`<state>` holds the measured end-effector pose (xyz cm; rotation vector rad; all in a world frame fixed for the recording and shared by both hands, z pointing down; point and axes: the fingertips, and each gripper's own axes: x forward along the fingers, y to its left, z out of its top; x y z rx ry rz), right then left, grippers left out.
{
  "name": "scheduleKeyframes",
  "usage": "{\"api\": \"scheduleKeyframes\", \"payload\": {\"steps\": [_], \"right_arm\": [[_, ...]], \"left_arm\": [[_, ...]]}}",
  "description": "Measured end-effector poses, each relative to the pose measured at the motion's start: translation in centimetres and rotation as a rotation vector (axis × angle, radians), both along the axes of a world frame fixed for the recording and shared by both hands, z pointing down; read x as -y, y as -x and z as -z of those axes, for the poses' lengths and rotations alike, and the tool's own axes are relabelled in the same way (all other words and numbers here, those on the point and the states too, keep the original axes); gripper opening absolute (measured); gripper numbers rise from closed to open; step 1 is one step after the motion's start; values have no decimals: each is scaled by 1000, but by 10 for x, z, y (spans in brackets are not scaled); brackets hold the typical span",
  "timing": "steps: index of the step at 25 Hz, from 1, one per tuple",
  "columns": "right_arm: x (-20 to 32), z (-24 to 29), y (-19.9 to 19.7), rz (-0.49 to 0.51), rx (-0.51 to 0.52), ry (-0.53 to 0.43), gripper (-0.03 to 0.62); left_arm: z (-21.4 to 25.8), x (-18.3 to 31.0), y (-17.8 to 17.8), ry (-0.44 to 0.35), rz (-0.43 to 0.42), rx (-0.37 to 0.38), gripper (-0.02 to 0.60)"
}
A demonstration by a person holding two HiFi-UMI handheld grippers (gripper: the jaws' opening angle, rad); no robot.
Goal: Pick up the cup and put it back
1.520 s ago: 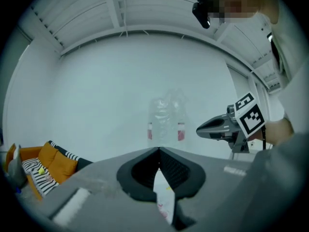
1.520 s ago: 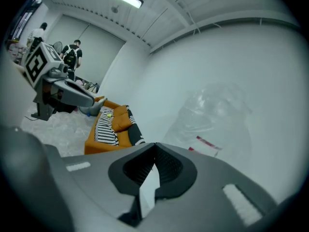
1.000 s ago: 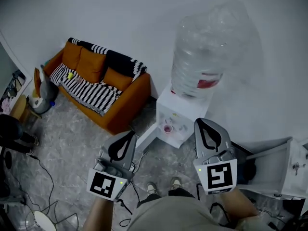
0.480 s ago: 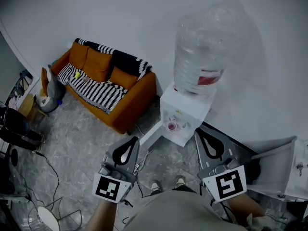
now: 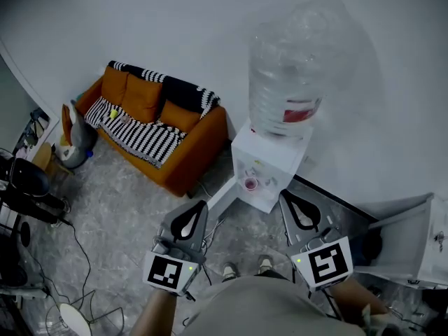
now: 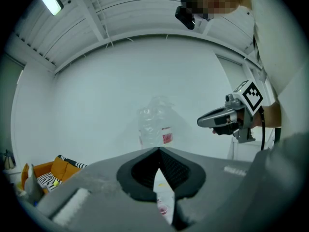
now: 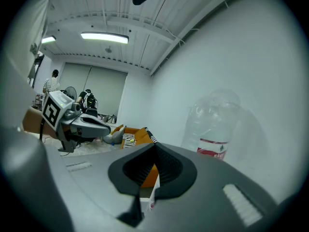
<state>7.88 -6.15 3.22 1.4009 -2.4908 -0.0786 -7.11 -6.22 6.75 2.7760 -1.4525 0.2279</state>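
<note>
- Nearest, at the bottom of the head view, the toes of the person's shoes (image 5: 229,271) rest on the grey marbled floor (image 5: 119,201).
- The grey left gripper (image 5: 199,207) with black pads has its jaws closed tip to tip, with nothing between them (the left gripper view shows the tips meeting).
- The matching right gripper (image 5: 285,199) is pressed together and empty too. The two are apart from each other, and both point toward the dispenser.
- Ahead of both, touched by neither, the small pink cup (image 5: 250,183) sits in the front recess of the white box-shaped water dispenser (image 5: 273,156).
- A large clear plastic water bottle with a red label (image 5: 287,68) stands on top of the dispenser.
- Farther left, an orange sofa with a black-and-white striped throw (image 5: 161,128) stands against the white wall.
</note>
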Motion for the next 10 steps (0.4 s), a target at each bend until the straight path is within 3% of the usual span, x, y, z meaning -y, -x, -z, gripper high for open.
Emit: {"api": "scheduleKeyframes", "payload": {"steps": [10], "right_arm": [[7, -6, -7, -9, 89, 65, 3]], "left_arm": [[6, 8, 11, -9, 22, 24, 2]]}}
